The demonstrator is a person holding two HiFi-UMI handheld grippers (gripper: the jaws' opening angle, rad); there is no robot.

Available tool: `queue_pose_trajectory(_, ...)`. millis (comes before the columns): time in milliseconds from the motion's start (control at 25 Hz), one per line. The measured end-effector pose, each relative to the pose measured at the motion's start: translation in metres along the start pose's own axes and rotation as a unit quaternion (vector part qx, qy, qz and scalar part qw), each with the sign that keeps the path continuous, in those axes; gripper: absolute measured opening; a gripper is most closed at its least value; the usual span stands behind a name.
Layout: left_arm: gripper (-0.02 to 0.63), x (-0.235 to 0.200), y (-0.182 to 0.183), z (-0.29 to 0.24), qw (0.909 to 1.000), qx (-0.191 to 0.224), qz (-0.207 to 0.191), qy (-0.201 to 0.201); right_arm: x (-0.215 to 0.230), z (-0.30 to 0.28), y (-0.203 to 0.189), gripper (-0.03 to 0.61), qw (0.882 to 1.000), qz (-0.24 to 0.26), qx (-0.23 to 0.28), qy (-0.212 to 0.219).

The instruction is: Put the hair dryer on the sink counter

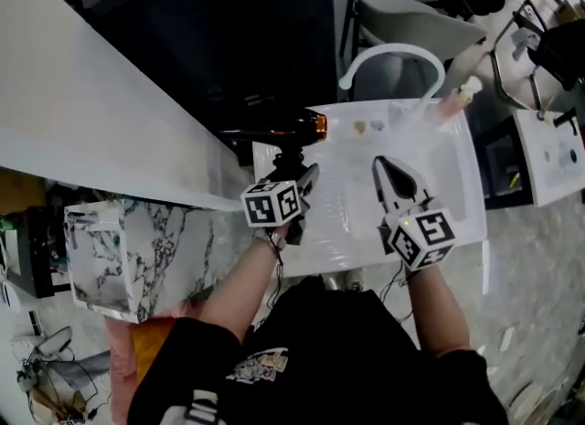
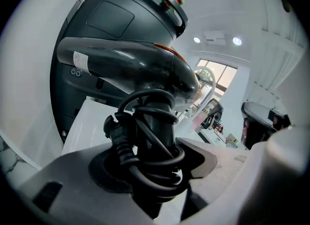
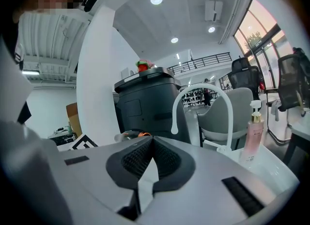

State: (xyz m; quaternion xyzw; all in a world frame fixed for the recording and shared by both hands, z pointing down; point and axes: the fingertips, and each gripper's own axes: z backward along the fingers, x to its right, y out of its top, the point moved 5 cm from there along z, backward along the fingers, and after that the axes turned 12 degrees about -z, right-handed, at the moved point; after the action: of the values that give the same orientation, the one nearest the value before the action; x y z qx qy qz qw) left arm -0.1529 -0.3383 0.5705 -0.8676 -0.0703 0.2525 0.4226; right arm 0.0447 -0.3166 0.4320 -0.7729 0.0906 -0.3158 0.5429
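I find no words or numbers I can read. The white sticker (image 2: 80,60) on the hair dryer (image 2: 131,67) is too small, and the print on the pump bottle (image 3: 252,132) is blurred.

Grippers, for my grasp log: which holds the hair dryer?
The left gripper, shut on the hair dryer by its cord-wrapped handle; the right gripper is shut, empty.

Black hair dryer (image 1: 274,127), cord wound round handle, barrel level, at edge of white sink counter (image 1: 454,196)
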Motion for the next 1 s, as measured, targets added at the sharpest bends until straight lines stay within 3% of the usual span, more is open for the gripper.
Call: queue_pose_trajectory(1000,0.273,-0.052,-0.047,-0.094,0.9930,-0.099,0.061,0.025,0.025,-0.012,-0.023,-0.002,0.998,-0.015,-0.041,-0.045)
